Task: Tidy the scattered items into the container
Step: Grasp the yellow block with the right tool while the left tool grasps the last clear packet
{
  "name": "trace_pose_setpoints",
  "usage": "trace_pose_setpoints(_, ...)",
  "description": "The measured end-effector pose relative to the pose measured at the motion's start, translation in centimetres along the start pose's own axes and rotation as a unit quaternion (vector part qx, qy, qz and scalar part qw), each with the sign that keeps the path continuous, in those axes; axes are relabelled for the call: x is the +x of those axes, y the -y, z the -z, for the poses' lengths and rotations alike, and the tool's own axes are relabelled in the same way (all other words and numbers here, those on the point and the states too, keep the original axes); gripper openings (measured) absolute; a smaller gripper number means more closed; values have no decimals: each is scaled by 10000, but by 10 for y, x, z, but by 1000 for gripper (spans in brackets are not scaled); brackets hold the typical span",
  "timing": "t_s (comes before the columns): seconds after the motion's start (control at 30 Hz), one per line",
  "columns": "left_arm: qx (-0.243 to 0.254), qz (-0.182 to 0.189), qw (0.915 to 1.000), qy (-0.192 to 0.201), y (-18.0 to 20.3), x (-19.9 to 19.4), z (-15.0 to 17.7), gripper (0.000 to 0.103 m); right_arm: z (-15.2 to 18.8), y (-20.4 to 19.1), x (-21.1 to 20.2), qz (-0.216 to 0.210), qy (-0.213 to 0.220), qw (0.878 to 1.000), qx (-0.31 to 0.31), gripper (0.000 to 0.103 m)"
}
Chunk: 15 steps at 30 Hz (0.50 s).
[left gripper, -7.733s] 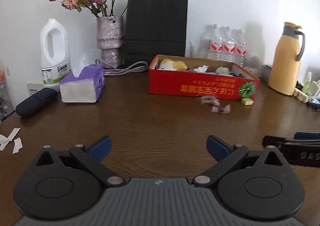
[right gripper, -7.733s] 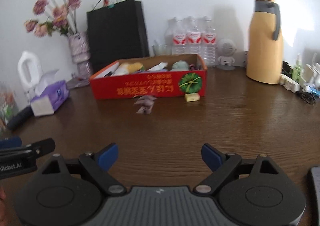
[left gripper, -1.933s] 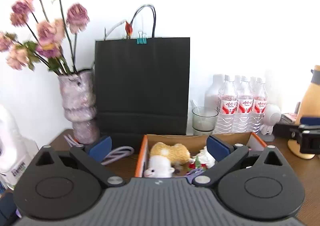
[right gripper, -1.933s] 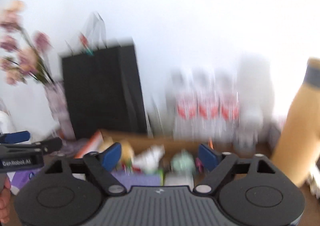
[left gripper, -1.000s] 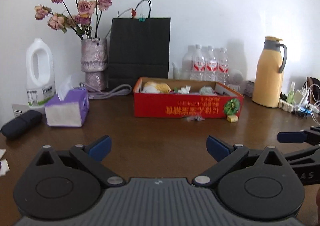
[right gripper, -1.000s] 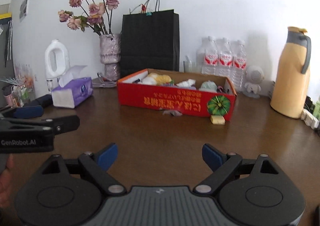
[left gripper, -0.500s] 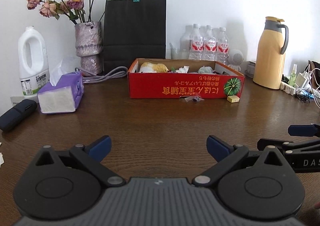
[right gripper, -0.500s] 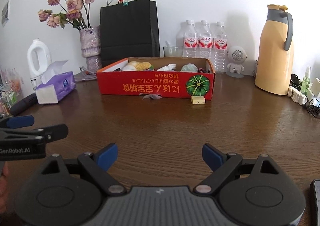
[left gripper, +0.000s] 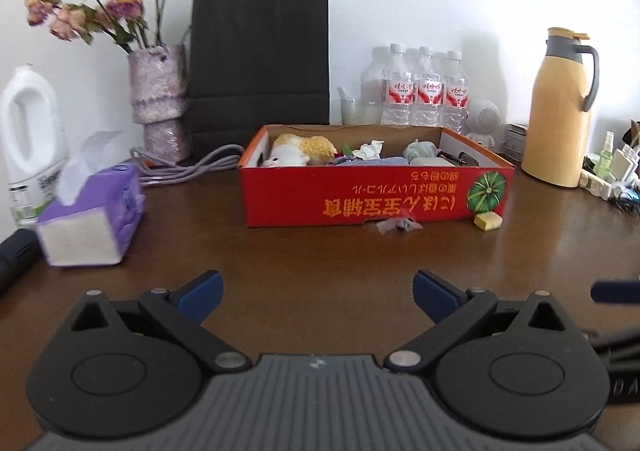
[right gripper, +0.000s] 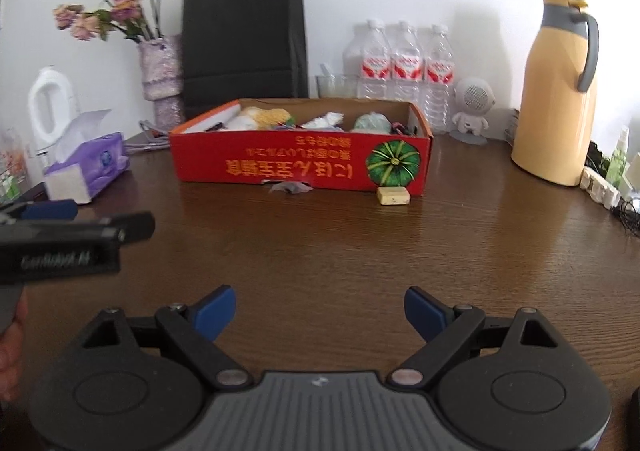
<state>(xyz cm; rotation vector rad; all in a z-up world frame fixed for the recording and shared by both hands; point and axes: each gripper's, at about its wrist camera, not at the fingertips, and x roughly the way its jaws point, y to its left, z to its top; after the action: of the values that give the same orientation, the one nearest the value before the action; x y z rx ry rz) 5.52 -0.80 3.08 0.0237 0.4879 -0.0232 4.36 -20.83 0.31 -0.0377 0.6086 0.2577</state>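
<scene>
Both tongs wide and empty: left gripper (left gripper: 316,289) and right gripper (right gripper: 319,311) hover over bare tabletop, well short of the red box (left gripper: 360,193), which we use as the landmark.

Two items are not yet in the box. The crumpled wrapper (right gripper: 291,187) lies touching the foot of the box's front wall, about mid-length. The small yellow block (right gripper: 393,196) sits just in front of the same wall, under the pumpkin print at the box's right end. The box already holds a plush toy (left gripper: 300,151), tissue and other bits.

Our read of the step: go in for one of those two, probably the block with the right gripper, since it sits closer to that side.
- Come in low, with one finger on either side of the block.
- Keep the far finger off the box wall; the gap there looks tight, so we may need to grip it left-to-right rather than front-to-back.
- Lift clear of the rim before moving in over the box.
- The wrapper is flat and flimsy, so we pinch a raised fold and don't scrape.

Around the box:
- tissue pack (left gripper: 90,217) well to its left
- black paper bag (left gripper: 260,59) and vase of flowers (left gripper: 160,99) behind its left end
- water bottles (left gripper: 424,91) directly behind
- yellow thermos (left gripper: 560,111) off its right end

None of these block the approach. The main hazards are nudging the box or shoving the items under its edge. The left gripper also shows in the right wrist view, so we keep the two apart.
</scene>
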Motion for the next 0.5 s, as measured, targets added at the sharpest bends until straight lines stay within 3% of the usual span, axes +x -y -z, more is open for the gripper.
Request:
trace_pose_setpoints(0.3, 531, 317, 9968, -513, 17, 85, -31, 103, -46, 36, 49, 630, 124, 9978, 152, 90)
trace_pose_setpoints(0.5, 337, 699, 9945, -709, 32, 119, -46, 102, -82, 56, 95, 476, 188, 9975, 481, 85)
